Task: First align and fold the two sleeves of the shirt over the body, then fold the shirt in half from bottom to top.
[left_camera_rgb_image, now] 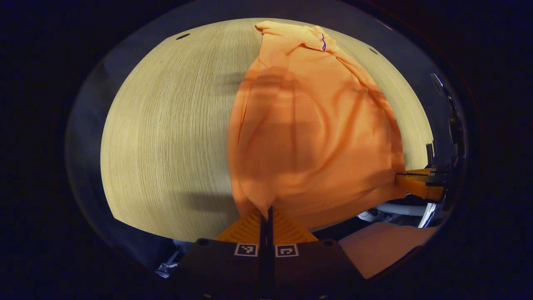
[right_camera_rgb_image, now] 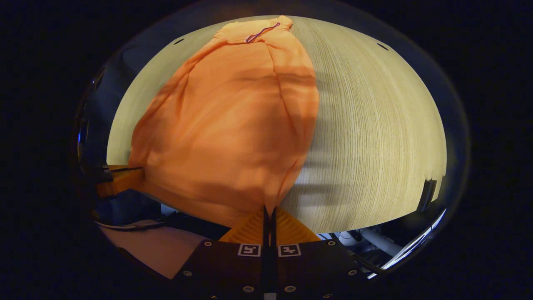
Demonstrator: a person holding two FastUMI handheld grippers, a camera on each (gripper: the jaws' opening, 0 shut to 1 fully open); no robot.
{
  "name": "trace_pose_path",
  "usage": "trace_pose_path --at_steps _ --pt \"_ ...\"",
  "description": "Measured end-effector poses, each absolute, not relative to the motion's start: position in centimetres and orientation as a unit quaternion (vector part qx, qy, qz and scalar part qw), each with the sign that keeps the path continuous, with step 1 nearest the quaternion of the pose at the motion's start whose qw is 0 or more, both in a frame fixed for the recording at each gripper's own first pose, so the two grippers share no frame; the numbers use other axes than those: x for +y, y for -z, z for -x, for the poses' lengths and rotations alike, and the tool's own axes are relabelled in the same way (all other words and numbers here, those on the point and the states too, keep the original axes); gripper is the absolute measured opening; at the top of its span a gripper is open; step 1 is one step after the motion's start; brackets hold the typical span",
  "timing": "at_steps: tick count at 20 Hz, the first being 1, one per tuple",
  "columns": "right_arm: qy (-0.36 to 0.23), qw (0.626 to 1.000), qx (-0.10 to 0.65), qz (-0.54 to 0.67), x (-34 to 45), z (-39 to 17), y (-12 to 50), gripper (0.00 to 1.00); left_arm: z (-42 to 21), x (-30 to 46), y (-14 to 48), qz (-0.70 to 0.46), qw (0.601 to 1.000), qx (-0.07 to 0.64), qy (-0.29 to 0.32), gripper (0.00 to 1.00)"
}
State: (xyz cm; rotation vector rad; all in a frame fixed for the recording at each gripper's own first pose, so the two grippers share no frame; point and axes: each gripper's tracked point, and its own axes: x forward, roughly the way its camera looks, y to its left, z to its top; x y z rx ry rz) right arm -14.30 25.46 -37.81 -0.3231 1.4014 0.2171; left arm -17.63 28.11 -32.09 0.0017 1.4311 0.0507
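Note:
An orange shirt (left_camera_rgb_image: 308,137) lies lengthwise on the pale wood table (left_camera_rgb_image: 166,137), collar end far from me, its near hem lifted off the surface. My left gripper (left_camera_rgb_image: 266,213) is shut on the hem's left corner. In the right gripper view the same shirt (right_camera_rgb_image: 225,125) stretches away, and my right gripper (right_camera_rgb_image: 268,212) is shut on the hem's other corner. Each view catches the other gripper pinching the hem off to the side: the right gripper (left_camera_rgb_image: 406,180) and the left gripper (right_camera_rgb_image: 133,175). The sleeves are tucked onto the body.
The table (right_camera_rgb_image: 374,137) spreads bare beside the shirt on both sides. Its near edge runs just under the grippers, with a person's forearm (left_camera_rgb_image: 383,243) and booth gear below it. Small dark holes mark the far table corners.

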Motion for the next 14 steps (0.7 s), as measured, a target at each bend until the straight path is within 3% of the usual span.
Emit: trace_pose_path --at_steps 2,3,14 --pt "-0.106 0.755 0.631 0.146 25.7 13.5 36.7 0.05 17.0 28.0 31.1 0.004 0.762 0.648 -0.024 0.01" --pt "-0.108 0.759 0.627 0.14 25.9 13.1 36.1 0.0 16.4 27.9 30.6 0.006 0.766 0.642 -0.025 0.01" --pt "-0.115 0.818 0.553 0.105 27.4 4.5 28.5 0.01 7.5 26.8 24.0 0.022 0.826 0.563 -0.015 0.01"
